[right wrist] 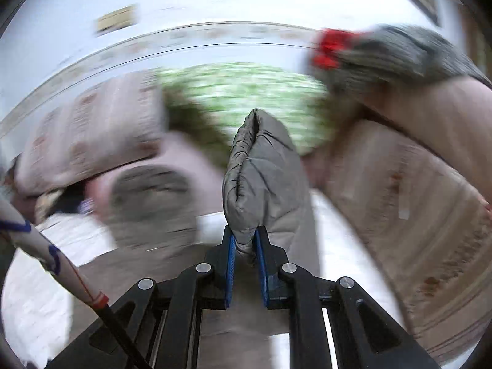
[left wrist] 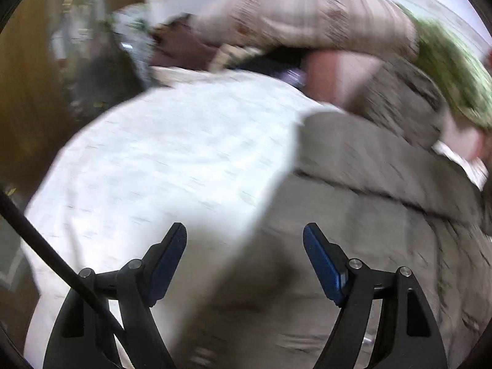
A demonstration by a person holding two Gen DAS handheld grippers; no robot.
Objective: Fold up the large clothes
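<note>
- The right tongs (right wrist: 246,243) are clenched on a puffy fold of the grey quilted jacket (right wrist: 261,166); the padded cloth bulges up between the blue pads (right wrist: 230,264) and rises toward twelve o'clock in the right wrist view.
- The rest of that jacket trails down behind the pinched fold toward six o'clock, over a white patterned bed sheet (right wrist: 46,292).
- The left tongs (left wrist: 245,236) stand released, blue pads (left wrist: 167,264) wide apart and nothing between them.
- In the left wrist view the grey quilted jacket (left wrist: 369,215) lies spread on the white patterned bed sheet (left wrist: 153,153), filling the picture from three to six o'clock, with one edge running under the gap of the left tongs.
- At twelve o'clock of the left view a beige patterned pillow (left wrist: 307,15) lies at the head of the bed; a green patterned cloth (left wrist: 446,61) sits at two o'clock beside it.
- The same green patterned cloth (right wrist: 246,92) shows behind the lifted fold in the right view, with the beige patterned pillow (right wrist: 92,129) at ten o'clock.
- Both views are heavily blurred, so finer details of the pile cannot be told.
</note>
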